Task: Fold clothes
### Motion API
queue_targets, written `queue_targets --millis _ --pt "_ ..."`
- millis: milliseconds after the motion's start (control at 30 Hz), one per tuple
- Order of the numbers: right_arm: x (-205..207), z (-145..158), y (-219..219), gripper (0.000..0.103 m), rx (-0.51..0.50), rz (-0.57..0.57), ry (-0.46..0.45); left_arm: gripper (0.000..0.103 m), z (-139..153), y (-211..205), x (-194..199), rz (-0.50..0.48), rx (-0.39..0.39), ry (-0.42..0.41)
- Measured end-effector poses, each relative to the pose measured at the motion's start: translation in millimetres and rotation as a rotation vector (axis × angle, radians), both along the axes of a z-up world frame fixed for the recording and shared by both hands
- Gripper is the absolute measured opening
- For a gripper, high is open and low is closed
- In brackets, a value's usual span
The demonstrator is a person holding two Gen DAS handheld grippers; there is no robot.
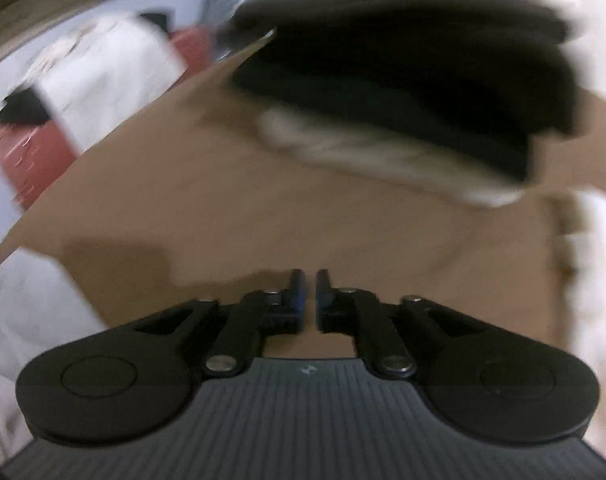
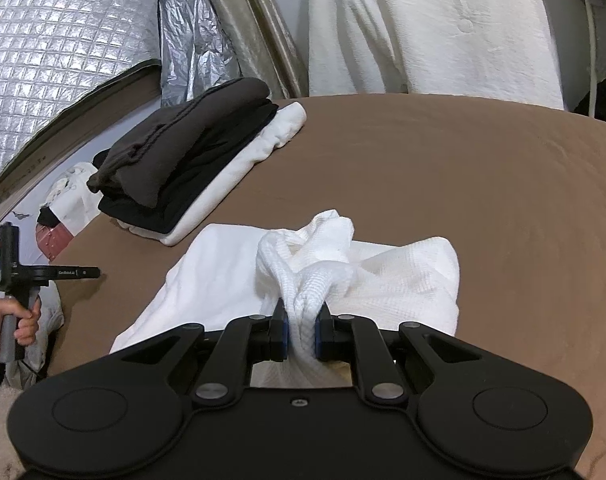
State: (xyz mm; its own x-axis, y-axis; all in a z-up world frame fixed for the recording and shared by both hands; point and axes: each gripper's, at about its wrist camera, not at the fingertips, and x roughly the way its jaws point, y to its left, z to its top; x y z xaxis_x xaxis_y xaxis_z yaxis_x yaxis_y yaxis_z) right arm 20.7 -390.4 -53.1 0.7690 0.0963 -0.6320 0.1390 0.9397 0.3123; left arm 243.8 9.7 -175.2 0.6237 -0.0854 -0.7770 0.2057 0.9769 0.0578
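A white waffle-knit garment [image 2: 383, 276] lies bunched on the brown bed cover [image 2: 463, 168]. My right gripper [image 2: 301, 316] is shut on a gathered fold of it at the near edge. A stack of folded clothes [image 2: 191, 152], dark pieces on top of a white one, sits at the back left. In the blurred left wrist view the same stack [image 1: 403, 80] lies ahead, and my left gripper [image 1: 311, 280] hovers over bare brown cover [image 1: 263, 208], its jaws a narrow gap apart with nothing between them. The right wrist view shows the left gripper [image 2: 97, 272] at the far left, held by a hand [image 2: 19, 320].
A white textured cloth [image 2: 423, 28] hangs behind the bed. A silver quilted cover [image 2: 63, 40] fills the back left. Beyond the bed's left edge lie a red item [image 2: 53, 240] and white cloth [image 2: 75, 196]. White fabric [image 1: 23, 320] shows at the lower left of the left wrist view.
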Motion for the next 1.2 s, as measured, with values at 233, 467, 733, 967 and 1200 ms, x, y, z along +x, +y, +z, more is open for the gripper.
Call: queue_targets --millis 233,467,733,967,1200 --pt "0 -2 2 0.015 0.019 -0.001 -0.001 0.077 9 41 -1 0.048 -0.043 -0.013" --pt "0 0 6 0.015 0.040 0.009 -0.003 0.088 63 71 -30 0.139 -0.152 -0.062" --pt "5 -1 27 0.015 0.026 0.106 -0.016 0.086 107 -2 -63 -0.179 -0.358 -0.058" --pt "6 -7 25 0.015 0.060 0.112 -0.018 0.088 109 -145 -57 -0.544 -0.540 0.207" --pt "3 -8 24 0.015 0.083 0.149 -0.036 0.088 64 -250 -44 -0.534 -0.514 0.406"
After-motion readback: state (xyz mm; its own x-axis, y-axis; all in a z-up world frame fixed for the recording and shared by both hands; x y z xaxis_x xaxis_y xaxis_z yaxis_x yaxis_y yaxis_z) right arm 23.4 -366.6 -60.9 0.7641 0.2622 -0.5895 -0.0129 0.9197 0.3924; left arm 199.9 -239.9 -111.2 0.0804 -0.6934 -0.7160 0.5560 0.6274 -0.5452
